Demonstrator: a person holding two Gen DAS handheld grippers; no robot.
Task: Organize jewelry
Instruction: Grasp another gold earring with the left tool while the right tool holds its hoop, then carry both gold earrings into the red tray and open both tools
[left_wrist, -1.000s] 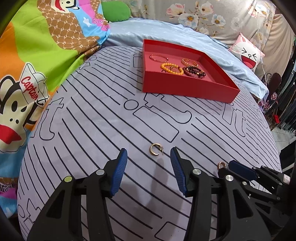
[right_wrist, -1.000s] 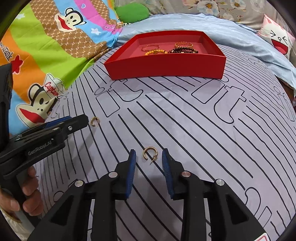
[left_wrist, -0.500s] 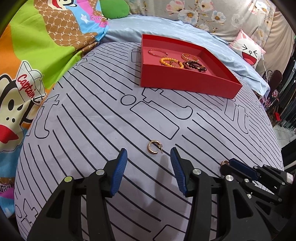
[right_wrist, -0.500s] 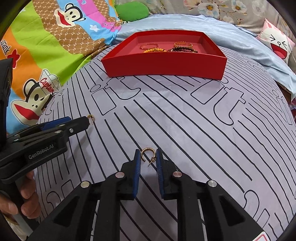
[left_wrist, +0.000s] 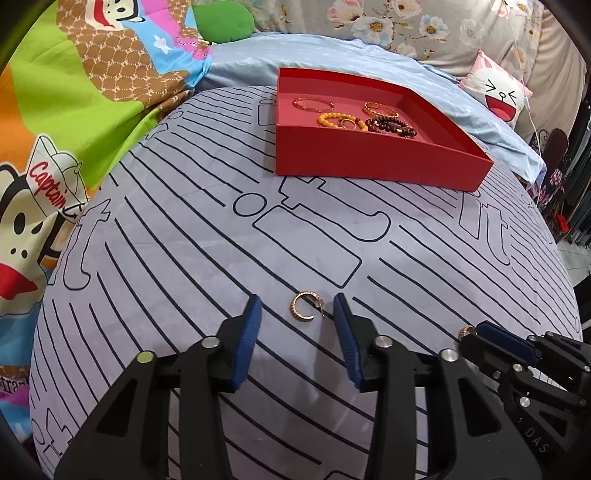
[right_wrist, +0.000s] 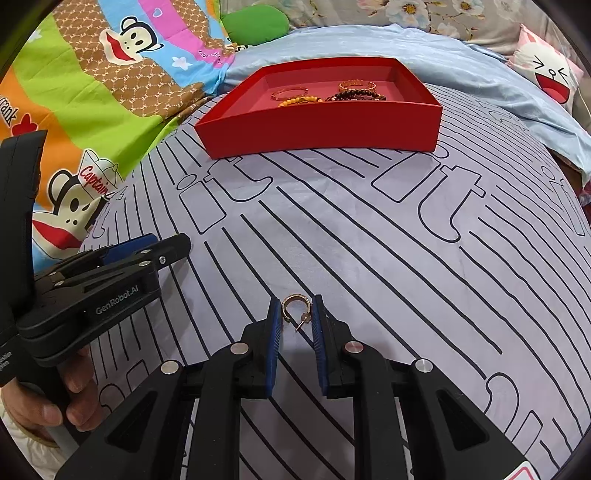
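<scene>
A gold hoop earring (left_wrist: 294, 310) lies on the striped grey cloth between the blue pads of my left gripper (left_wrist: 296, 304). Its jaws are closing and the pads stand clear of the hoop on both sides. A second gold hoop earring (right_wrist: 293, 296) sits between the pads of my right gripper (right_wrist: 296, 302), which is shut on it at cloth level. In the left wrist view this right gripper (left_wrist: 474, 332) shows at the lower right with the hoop (left_wrist: 465, 329) at its tip. The red tray (left_wrist: 369, 162) stands farther back and holds several bracelets.
In the tray lie an orange bead bracelet (left_wrist: 338, 120), a dark bead bracelet (left_wrist: 391, 125) and thin gold bangles. A cartoon-print blanket (left_wrist: 74, 110) borders the cloth on the left, a blue sheet (right_wrist: 480, 66) lies behind the tray. A hand (right_wrist: 55, 406) grips the left gripper's handle.
The right gripper's jaws came together onto their earring. The left gripper's jaws narrowed around the other earring, which now lies between the fingertips instead of ahead of them.
</scene>
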